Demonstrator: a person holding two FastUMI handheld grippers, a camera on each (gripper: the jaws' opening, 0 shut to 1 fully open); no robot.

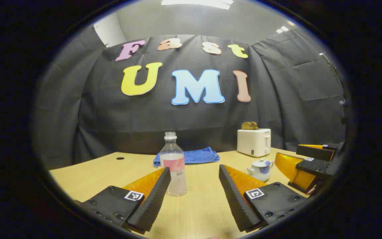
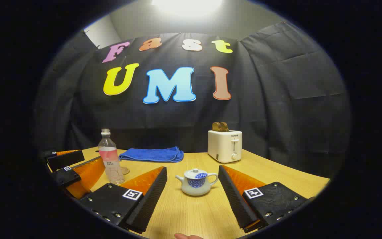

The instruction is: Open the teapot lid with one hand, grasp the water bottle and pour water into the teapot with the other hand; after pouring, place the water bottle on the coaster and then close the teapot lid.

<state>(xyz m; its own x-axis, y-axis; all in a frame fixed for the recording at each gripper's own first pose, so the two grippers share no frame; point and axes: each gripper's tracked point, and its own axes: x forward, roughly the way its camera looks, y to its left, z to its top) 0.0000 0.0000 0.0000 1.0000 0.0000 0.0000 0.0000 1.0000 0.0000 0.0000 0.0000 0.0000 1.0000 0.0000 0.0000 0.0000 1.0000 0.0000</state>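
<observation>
A clear water bottle [image 1: 174, 166] with a pink label and no cap stands upright just ahead of my left gripper [image 1: 194, 169], which is open with nothing between its fingers. The small white teapot [image 1: 260, 169] with blue flowers sits to its right. In the right gripper view the teapot [image 2: 196, 182], lid on, rests just ahead of my open right gripper [image 2: 192, 168]. The bottle [image 2: 110, 159] stands left, with a round coaster [image 2: 125, 171] just behind its base. The left gripper [image 2: 93, 156] shows beside the bottle, and the right gripper [image 1: 288, 150] near the teapot.
A folded blue towel [image 2: 151, 154] lies at the back of the wooden table [image 2: 277, 176]. A white toaster [image 2: 224, 146] with bread in its slots stands at the back right. A small dark hole [image 1: 120, 158] marks the table's far left.
</observation>
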